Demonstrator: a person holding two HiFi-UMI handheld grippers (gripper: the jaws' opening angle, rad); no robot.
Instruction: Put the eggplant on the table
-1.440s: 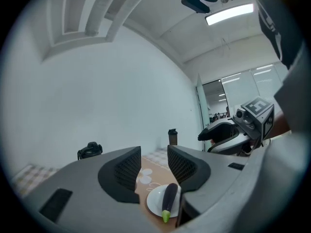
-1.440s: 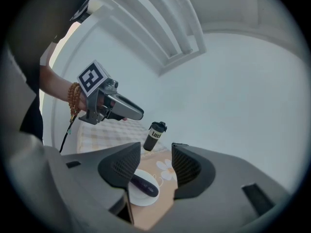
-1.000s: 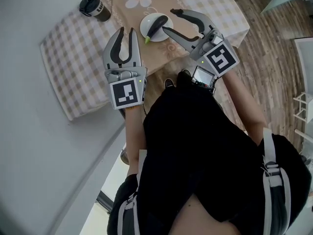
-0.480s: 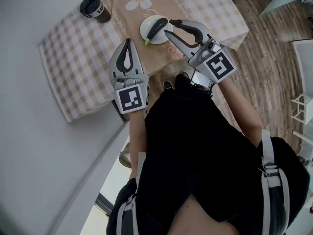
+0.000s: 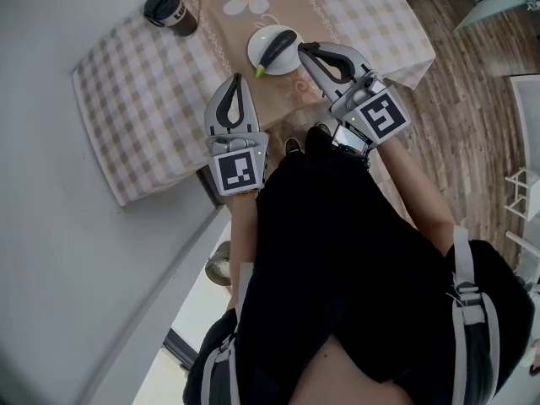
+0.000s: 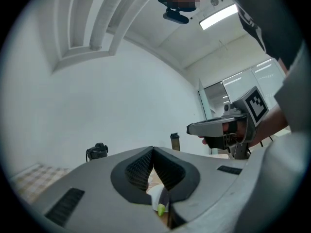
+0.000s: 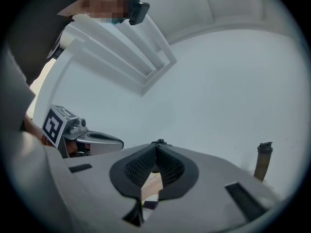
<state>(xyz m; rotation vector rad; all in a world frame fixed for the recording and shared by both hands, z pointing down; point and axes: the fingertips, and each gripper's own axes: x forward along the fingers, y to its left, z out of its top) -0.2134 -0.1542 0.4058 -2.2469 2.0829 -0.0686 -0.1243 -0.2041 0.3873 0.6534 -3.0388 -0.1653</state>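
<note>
Eggplant [image 5: 277, 51] lies alone in the white plate [image 5: 256, 51] on the tabletop [image 5: 143, 99], with its green end toward me. My right tongs [image 5: 302, 51] hang just beside the plate rim and my left tongs [image 5: 238, 79] nearer to me. Both are pressed together and hold nothing. If it must go onto the cloth itself, I judge I should spread one pair wide, take it across the middle and lift slowly, so the plate does not slide. A lidded cup [image 5: 169, 8] stands well apart.
</note>
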